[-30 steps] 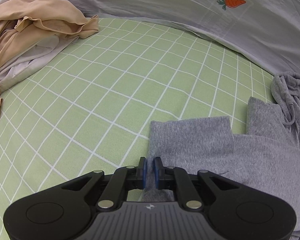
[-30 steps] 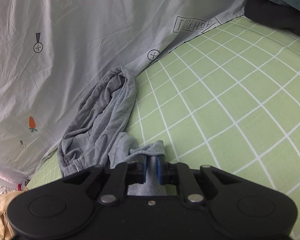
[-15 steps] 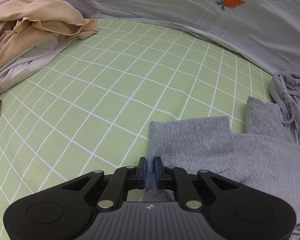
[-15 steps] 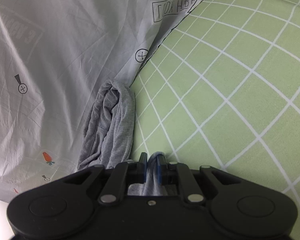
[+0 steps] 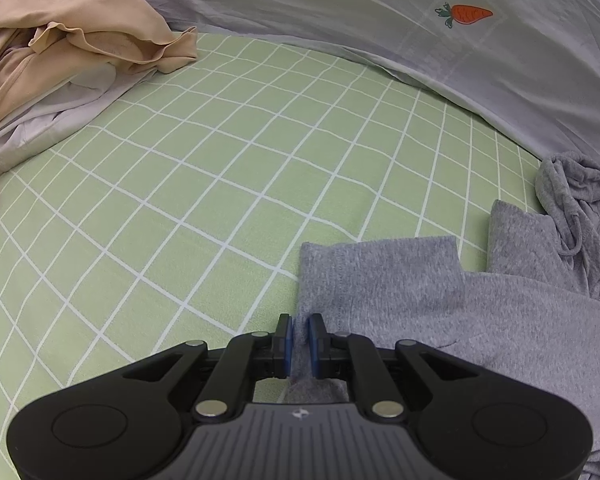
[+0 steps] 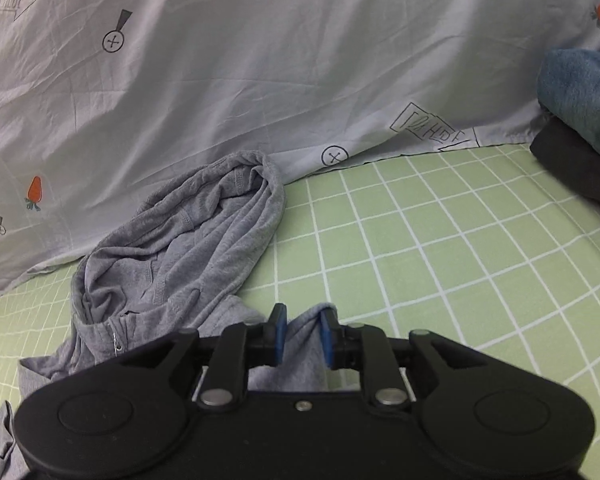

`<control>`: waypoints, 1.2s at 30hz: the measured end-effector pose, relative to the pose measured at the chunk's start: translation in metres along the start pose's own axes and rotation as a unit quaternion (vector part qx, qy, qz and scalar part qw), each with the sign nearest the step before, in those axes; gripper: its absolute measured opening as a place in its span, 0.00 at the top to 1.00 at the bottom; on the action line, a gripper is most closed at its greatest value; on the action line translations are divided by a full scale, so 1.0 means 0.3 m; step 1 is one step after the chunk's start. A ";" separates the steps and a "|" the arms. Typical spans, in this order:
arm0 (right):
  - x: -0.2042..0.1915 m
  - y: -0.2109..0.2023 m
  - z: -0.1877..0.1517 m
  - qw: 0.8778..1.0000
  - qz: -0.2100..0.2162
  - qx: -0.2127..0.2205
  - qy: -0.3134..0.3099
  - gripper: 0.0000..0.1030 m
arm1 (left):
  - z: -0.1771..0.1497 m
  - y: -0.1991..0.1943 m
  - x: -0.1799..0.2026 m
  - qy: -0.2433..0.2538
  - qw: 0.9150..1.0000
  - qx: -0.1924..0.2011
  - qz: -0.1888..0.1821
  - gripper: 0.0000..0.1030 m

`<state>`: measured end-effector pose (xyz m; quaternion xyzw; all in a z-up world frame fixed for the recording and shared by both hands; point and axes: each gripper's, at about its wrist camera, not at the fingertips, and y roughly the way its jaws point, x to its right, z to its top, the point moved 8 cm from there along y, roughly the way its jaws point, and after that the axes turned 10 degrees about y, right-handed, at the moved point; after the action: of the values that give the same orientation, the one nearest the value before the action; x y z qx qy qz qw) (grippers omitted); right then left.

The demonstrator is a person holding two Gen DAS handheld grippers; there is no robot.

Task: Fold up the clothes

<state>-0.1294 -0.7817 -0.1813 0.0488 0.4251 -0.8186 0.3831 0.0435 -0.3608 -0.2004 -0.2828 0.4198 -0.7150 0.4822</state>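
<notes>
A grey zip hoodie (image 5: 440,292) lies on the green checked sheet (image 5: 220,160), its hood (image 5: 572,196) bunched at the right. My left gripper (image 5: 299,336) is shut on the hoodie's near left edge, low over the sheet. In the right wrist view the hoodie (image 6: 188,248) is crumpled against the pale cover, hood uppermost. My right gripper (image 6: 302,332) stands with its jaws parted, and a fold of grey fabric rests loosely between the pads.
A pale grey cover with carrot prints (image 5: 420,40) rises along the back of the bed (image 6: 260,80). A heap of beige and white clothes (image 5: 60,52) sits at the far left. A blue towel (image 6: 584,88) on a dark folded garment (image 6: 576,168) is stacked at the right.
The right gripper's jaws have widened around the grey fabric, and its view has swung and lifted to face the cover. The left gripper has hardly moved and keeps its hold.
</notes>
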 end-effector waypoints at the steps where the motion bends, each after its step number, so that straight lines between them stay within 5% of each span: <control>1: 0.000 -0.001 0.000 1.000 0.005 -0.002 0.001 0.65 | 0.001 0.000 0.000 0.003 1.000 0.000 -0.002 0.88; 4: 0.039 0.055 0.016 0.995 0.048 -0.062 0.056 0.44 | 0.001 0.000 -0.005 0.007 1.000 0.001 -0.012 0.89; 8: 0.086 0.104 0.066 0.980 0.092 -0.142 0.104 0.41 | -0.001 0.000 -0.008 0.011 1.000 0.005 -0.023 0.88; 10: 0.112 0.094 0.094 0.983 0.052 -0.146 0.095 0.38 | -0.002 -0.001 -0.009 0.011 1.000 0.007 -0.028 0.87; 11: 0.122 0.077 0.108 0.988 0.021 -0.132 0.079 0.22 | -0.002 -0.001 -0.010 0.012 0.999 0.008 -0.030 0.87; 13: 0.137 0.024 0.122 0.994 -0.057 -0.093 0.025 0.12 | -0.003 -0.001 -0.009 0.014 0.999 0.009 -0.034 0.87; 18: 0.070 -0.091 0.030 0.995 -0.066 -0.056 0.042 0.14 | 0.001 -0.002 0.006 0.030 0.998 0.006 -0.047 0.85; 21: -0.054 -0.121 -0.070 0.996 -0.070 -0.045 0.021 0.17 | 0.004 -0.002 0.015 0.040 0.998 0.004 -0.054 0.70; 26: -0.326 -0.151 -0.258 0.999 -0.029 -0.027 -0.025 0.49 | 0.008 -0.003 0.025 0.062 0.996 -0.007 -0.061 0.66; 36: -0.771 -0.159 -0.567 0.988 0.095 -0.078 -0.094 0.70 | -0.011 -0.012 0.042 0.094 0.992 -0.003 -0.089 0.56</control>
<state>-0.0409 -0.5050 -0.1640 -0.0184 0.4431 -0.7440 0.4998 0.0346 -0.3708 -0.1990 -0.2518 0.4384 -0.7776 0.3738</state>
